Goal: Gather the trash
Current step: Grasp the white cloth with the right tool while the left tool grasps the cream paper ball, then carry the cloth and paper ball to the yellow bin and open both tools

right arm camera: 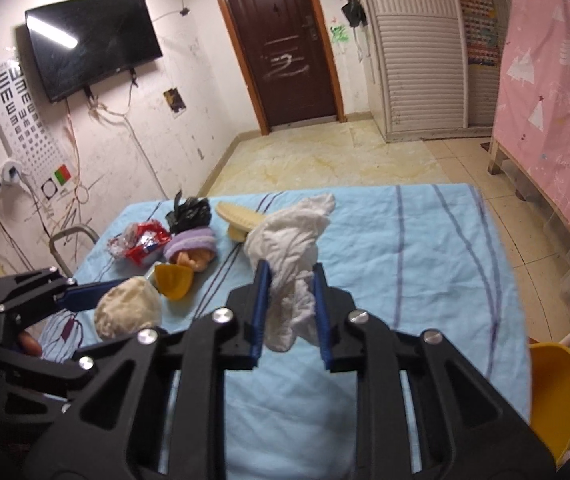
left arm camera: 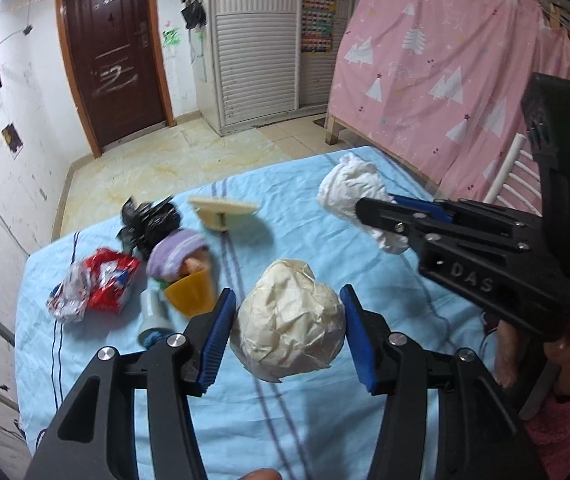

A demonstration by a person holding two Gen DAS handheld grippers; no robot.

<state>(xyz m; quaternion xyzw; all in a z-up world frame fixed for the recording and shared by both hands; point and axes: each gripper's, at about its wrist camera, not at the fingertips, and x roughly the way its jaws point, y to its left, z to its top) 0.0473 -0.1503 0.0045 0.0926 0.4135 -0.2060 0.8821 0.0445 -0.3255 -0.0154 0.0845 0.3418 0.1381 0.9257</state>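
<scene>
Left gripper (left arm camera: pixel 289 330) holds a crumpled cream paper ball (left arm camera: pixel 291 320) between its blue pads, jaws about half apart and pressed on both sides of the ball, lifted over the table (left arm camera: pixel 325 420). Right gripper (right arm camera: pixel 289 312) is clamped narrow on a wad of white tissue (right arm camera: pixel 291 248), most of the wad sticking up past the fingertips, a tail hanging below. In the left wrist view the right gripper comes in from the right with the tissue at its tip, just beyond and to the right of the paper ball; a hand (left arm camera: pixel 565 356) in a pink sleeve is under it.

Table has a light blue cloth with dark stripes. Still lying on it, far left part: red and silver snack wrapper (left arm camera: pixel 97 284), black plastic bag (left arm camera: pixel 151 220) behind it, a doll head in a purple knit hat (left arm camera: pixel 183 256), a small orange cup (left arm camera: pixel 189 292) tipped on its side touching the doll, a white cup-like thing (left arm camera: pixel 155 314) just beside the orange cup. A cream brush (left arm camera: pixel 225 212) sits further back near the middle.

Yellow bin (right arm camera: pixel 553 396) at the table's near right edge, in the right wrist view. Beyond: brown door (right arm camera: pixel 285 40), wall TV (right arm camera: pixel 93 40), pink curtain (left arm camera: pixel 445 60).
</scene>
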